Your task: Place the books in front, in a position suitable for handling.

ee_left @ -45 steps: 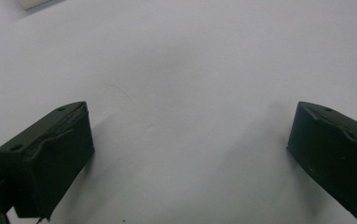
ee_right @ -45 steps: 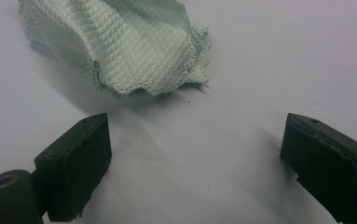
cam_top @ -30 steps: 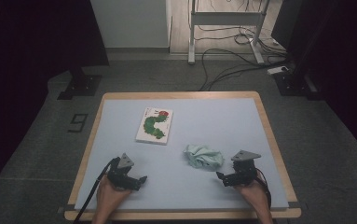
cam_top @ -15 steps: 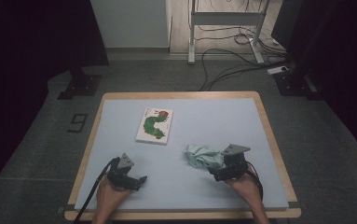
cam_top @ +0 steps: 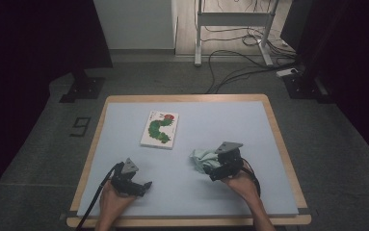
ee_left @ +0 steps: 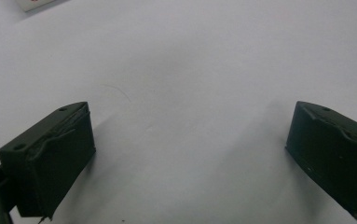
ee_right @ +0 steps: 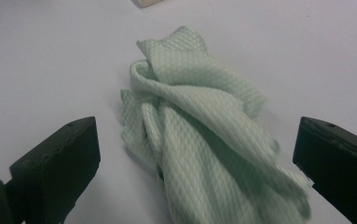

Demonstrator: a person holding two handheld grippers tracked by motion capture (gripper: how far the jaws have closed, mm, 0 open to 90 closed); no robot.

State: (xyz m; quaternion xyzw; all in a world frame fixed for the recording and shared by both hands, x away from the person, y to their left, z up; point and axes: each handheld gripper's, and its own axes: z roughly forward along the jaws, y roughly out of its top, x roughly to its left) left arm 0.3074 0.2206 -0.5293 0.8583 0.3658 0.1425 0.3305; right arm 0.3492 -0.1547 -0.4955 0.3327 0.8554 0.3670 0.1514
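A crumpled pale green cloth (ee_right: 204, 135) lies on the light blue table mat (cam_top: 269, 144), near its front right. The right gripper (ee_right: 197, 158) straddles it, jaws wide apart — nothing grasped yet. The left gripper (ee_left: 190, 154) rests spread over bare mat, well apart — lifting appears undone.

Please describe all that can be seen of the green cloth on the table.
The green cloth is pale mint, with a fine waffle-like weave. It lies crumpled in loose folds on the light blue table mat, not spread flat. The right gripper is open, one of its black fingers on each side of the cloth, neither pressing it. A picture book lies apart from it.
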